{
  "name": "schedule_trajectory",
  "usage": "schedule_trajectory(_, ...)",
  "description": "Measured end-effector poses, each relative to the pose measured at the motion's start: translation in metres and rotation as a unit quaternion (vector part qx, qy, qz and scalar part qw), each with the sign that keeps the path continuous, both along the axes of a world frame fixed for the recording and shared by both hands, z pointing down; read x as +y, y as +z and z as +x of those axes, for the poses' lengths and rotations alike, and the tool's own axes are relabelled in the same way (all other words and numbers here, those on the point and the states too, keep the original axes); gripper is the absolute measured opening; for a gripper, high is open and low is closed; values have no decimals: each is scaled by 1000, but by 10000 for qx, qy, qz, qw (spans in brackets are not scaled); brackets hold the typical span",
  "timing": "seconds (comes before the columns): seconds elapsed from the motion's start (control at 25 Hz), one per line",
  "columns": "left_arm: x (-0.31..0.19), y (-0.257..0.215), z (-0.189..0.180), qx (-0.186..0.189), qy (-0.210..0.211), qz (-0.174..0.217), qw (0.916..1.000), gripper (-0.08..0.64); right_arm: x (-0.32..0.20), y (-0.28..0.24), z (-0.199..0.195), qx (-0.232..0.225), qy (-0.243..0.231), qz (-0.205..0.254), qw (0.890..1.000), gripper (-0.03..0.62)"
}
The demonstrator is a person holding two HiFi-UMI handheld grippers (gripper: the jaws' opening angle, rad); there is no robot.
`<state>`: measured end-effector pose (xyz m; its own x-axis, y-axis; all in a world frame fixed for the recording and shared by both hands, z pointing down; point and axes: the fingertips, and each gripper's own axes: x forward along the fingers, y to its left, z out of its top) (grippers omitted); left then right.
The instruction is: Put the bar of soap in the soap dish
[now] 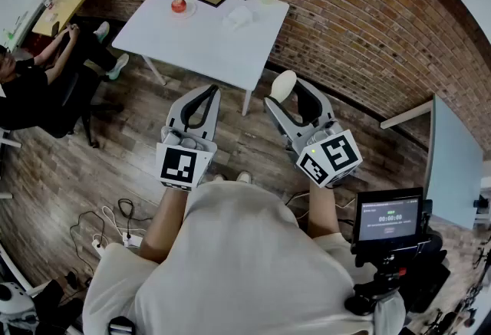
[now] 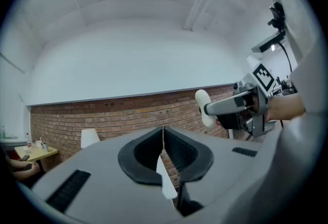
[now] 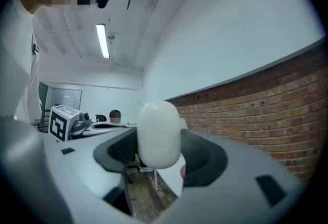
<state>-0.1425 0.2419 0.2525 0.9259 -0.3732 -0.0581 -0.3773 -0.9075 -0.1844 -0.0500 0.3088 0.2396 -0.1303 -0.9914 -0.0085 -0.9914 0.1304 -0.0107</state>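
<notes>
The right hand-held gripper (image 1: pixel 290 98) clamps the bar of soap (image 1: pixel 283 85) on end, well short of the white surface (image 1: pixel 207 42) ahead (left hand-held gripper (image 1: pixel 204 93), jaws together and empty, is no nearer).

**White soap bar held in the air, short of the worktop**

The bar of soap (image 1: pixel 283 85) is a smooth, plain white oblong with rounded ends (pill-like in outline). It stands upright, pinched between the fingers (image 3: pixel 207 156) of the right gripper (image 1: pixel 287 93), its upper part rising clear of them. It is over the wooden floor (image 1: pixel 115 149), well apart from the white worktop (image 1: pixel 207 42). Which small item there is the soap dish cannot be told.
</notes>
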Motion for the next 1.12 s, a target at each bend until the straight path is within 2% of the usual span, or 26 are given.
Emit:
schedule_trajectory(0.12,0,-1,-1,-12,11,24,10000,14,1,-2,-2,-122,-109,68,9998,264)
schedule_trajectory(0.52,1,6,4,-90,-77,63,9999,14,-1,2,6,-115,-212,34,9997,264)
schedule_trajectory(0.76,-11,9,21,-133,-225,-10,9997,14,-14,3,30,-145,-317,-32,9994,264)
schedule_trajectory(1.12,-24,17,35,-200,-362,-70,9991,14,-29,10,46,-174,-393,-141,9990,264)
